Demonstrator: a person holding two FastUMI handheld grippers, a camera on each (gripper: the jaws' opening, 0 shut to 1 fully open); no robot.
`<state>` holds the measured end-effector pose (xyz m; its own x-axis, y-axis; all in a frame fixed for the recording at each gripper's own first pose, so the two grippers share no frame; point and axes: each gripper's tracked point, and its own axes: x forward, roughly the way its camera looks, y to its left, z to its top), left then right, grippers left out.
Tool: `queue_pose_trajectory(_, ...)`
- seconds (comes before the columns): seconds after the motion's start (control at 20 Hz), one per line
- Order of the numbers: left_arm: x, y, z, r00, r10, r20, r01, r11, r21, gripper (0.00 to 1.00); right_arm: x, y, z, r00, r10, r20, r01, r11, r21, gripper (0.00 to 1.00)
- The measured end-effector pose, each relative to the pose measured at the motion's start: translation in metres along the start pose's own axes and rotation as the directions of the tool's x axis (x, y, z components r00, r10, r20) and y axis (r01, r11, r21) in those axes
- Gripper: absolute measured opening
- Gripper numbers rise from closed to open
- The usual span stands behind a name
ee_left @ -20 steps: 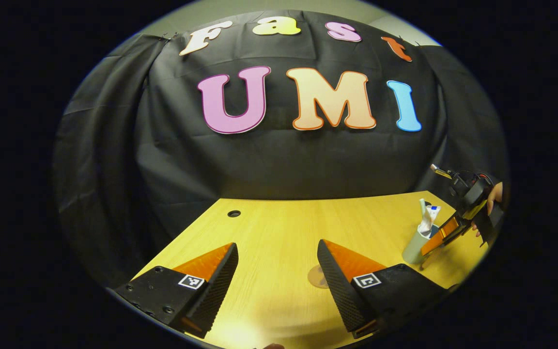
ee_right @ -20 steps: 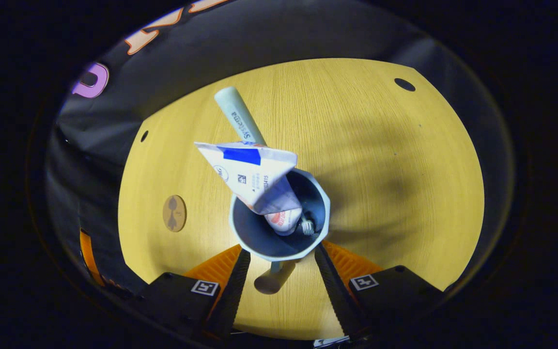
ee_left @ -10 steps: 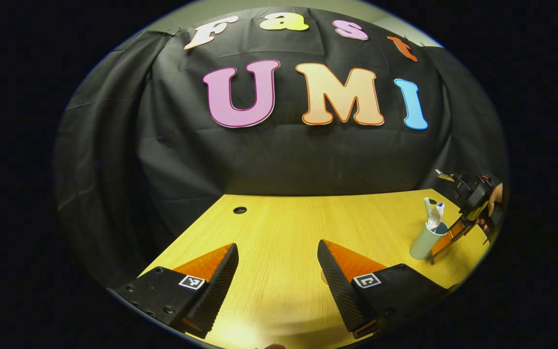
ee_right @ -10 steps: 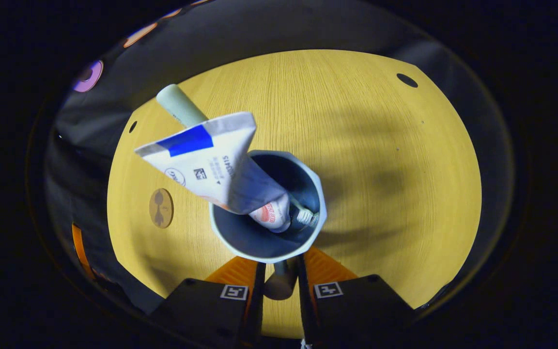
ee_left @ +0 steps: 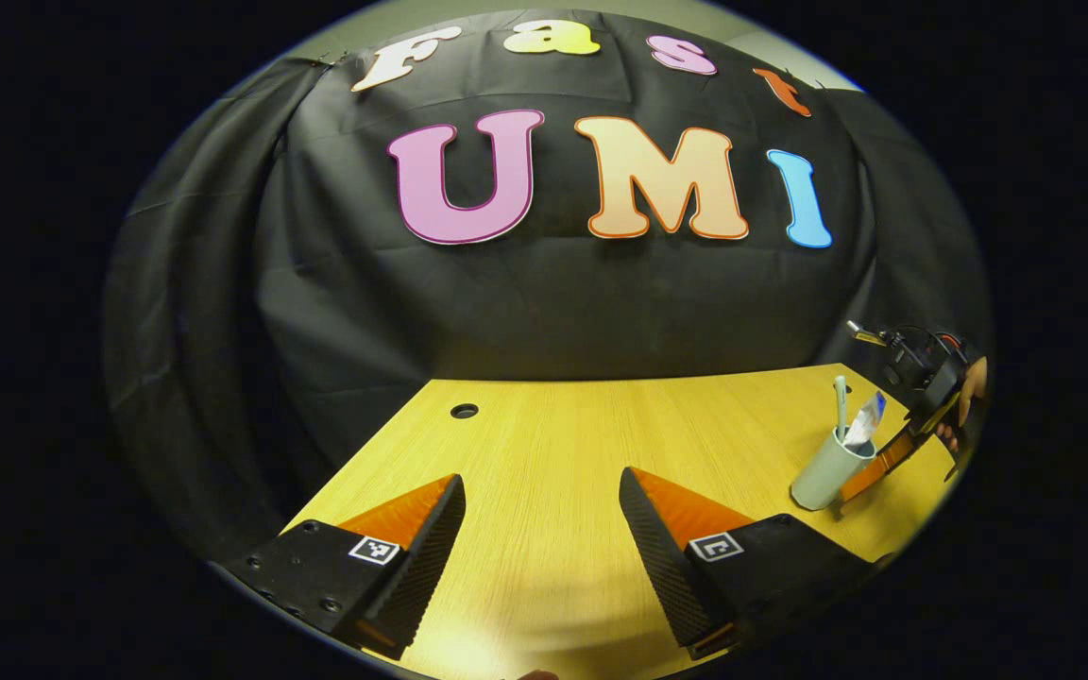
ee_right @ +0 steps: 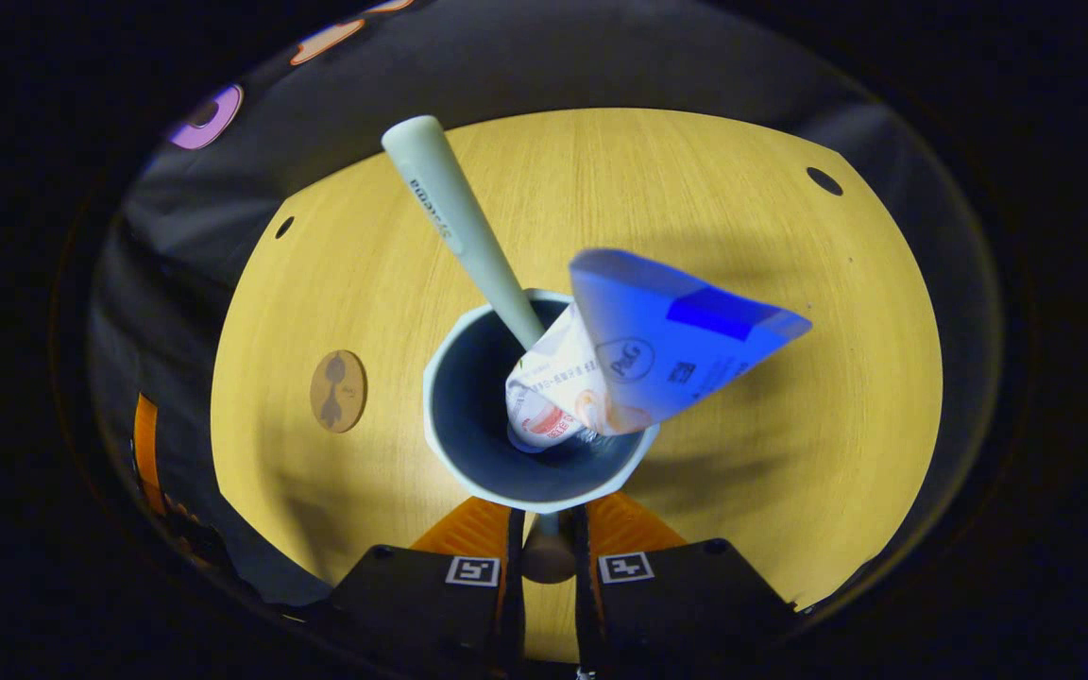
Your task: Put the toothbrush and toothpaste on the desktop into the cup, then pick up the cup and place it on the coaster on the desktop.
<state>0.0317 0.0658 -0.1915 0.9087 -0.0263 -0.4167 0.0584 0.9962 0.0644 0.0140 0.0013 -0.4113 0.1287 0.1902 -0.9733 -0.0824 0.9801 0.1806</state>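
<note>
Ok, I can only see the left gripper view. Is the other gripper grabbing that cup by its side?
Observer: No. In the right gripper view, the right gripper is shut on the small handle of the cup.
Operator: Where's the coaster?
Observer: In that view, the round coaster lies on the desktop left of the cup, apart from it.
Operator: Is the toothpaste upside down?
Observer: Yes. The narrow end of the toothpaste is down inside, and its flat end sticks out beside the toothbrush.

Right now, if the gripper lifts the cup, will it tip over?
Possibly. The cup is tall and narrow, and the toothbrush and toothpaste lean out above its rim, so it looks top-heavy. The right gripper pinches only its handle, so it may swing.
</note>
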Motion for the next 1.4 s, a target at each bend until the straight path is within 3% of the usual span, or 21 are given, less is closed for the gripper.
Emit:
queue_pose_trajectory(0.15,0.002,0.008,-0.001,1.000,0.002,-0.002,-0.002,1.000,-0.005,0.95,-0.002,0.000,0.002,0.999,0.035,0.020,-0.035,0.999,-0.019,0.24)
queue_pose_trajectory(0.45,0.002,0.032,-0.008,1.000,0.017,-0.008,-0.018,1.000,-0.021,0.96,-0.003,-0.002,0.001,0.996,0.089,0.016,-0.087,0.993,-0.073,0.19)
queue_pose_trajectory(0.6,0.001,0.047,-0.012,0.999,0.032,-0.014,-0.033,0.999,-0.032,0.95,-0.003,-0.003,0.003,0.993,0.115,0.016,-0.112,0.988,-0.107,0.24)
queue_pose_trajectory(0.7,0.001,0.058,-0.015,0.999,0.044,-0.020,-0.045,0.998,-0.039,0.95,-0.003,-0.006,0.004,0.992,0.127,0.013,-0.124,0.984,-0.127,0.19)
queue_pose_trajectory(0.75,0.000,0.063,-0.015,0.999,0.049,-0.020,-0.050,0.998,-0.041,0.95,-0.003,-0.007,0.003,0.992,0.128,0.010,-0.125,0.982,-0.143,0.23)
queue_pose_trajectory(0.85,0.000,0.072,-0.017,0.998,0.058,-0.019,-0.059,0.997,-0.044,0.95,-0.003,-0.010,0.002,0.993,0.119,0.000,-0.118,0.978,-0.170,0.19)
queue_pose_trajectory(0.9,-0.001,0.076,-0.017,0.998,0.060,-0.018,-0.061,0.997,-0.047,0.95,-0.004,-0.011,0.003,0.993,0.115,-0.004,-0.114,0.976,-0.184,0.24)
queue_pose_trajectory(1.1,-0.002,0.088,-0.021,0.997,0.070,-0.023,-0.071,0.995,-0.065,0.95,-0.005,-0.016,0.002,0.997,0.067,-0.027,-0.072,0.969,-0.235,0.23)
queue_pose_trajectory(1.15,-0.002,0.090,-0.023,0.997,0.071,-0.024,-0.073,0.995,-0.067,0.95,-0.005,-0.017,0.002,0.998,0.048,-0.026,-0.053,0.967,-0.249,0.19)
queue_pose_trajectory(1.2,-0.003,0.092,-0.022,0.997,0.073,-0.022,-0.074,0.995,-0.069,0.95,-0.006,-0.017,0.003,0.999,0.036,-0.023,-0.041,0.966,-0.256,0.24)
queue_pose_trajectory(1.35,-0.003,0.091,-0.023,0.997,0.072,-0.021,-0.074,0.995,-0.072,0.95,-0.005,-0.019,0.001,1.000,0.026,-0.010,-0.028,0.965,-0.260,0.25)
queue_pose_trajectory(1.4,-0.003,0.090,-0.022,0.997,0.071,-0.022,-0.073,0.995,-0.073,0.95,-0.006,-0.019,0.001,0.999,0.031,-0.012,-0.033,0.964,-0.265,0.21)
